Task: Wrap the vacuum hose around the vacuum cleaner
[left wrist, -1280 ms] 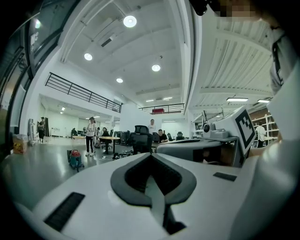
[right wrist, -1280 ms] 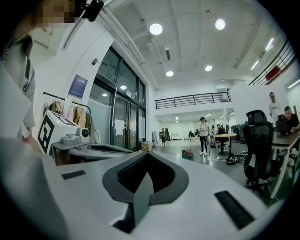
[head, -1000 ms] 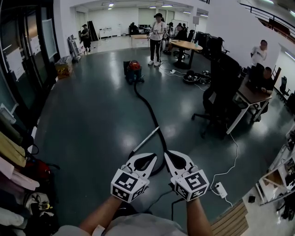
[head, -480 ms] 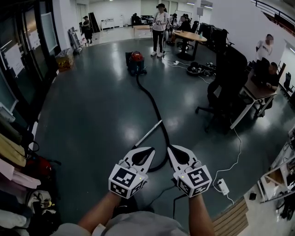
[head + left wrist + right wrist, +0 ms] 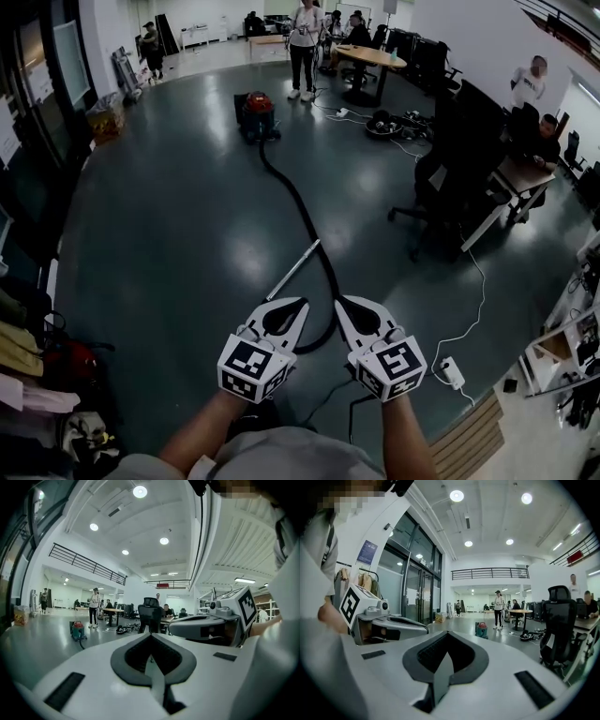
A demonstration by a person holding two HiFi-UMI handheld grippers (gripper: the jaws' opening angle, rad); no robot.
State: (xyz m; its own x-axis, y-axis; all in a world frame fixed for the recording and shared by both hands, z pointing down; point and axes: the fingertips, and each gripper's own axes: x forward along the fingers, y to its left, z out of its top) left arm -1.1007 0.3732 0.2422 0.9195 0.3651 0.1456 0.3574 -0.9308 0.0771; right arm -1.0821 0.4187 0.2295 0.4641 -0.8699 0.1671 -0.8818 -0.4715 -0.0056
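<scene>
Head view: my left gripper (image 5: 296, 309) and right gripper (image 5: 345, 307) hang side by side. The vacuum hose (image 5: 298, 202) loops on the floor just beyond them and runs to the far vacuum cleaner (image 5: 257, 114).

Left gripper view: jaws together, holding nothing.

Right gripper view: likewise. I should open wide, then take the hose's near end.

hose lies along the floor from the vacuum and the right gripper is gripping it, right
No: the right gripper holds nothing; the right gripper view shows its jaws shut and empty. The hose does lie along the floor from the vacuum.
</scene>
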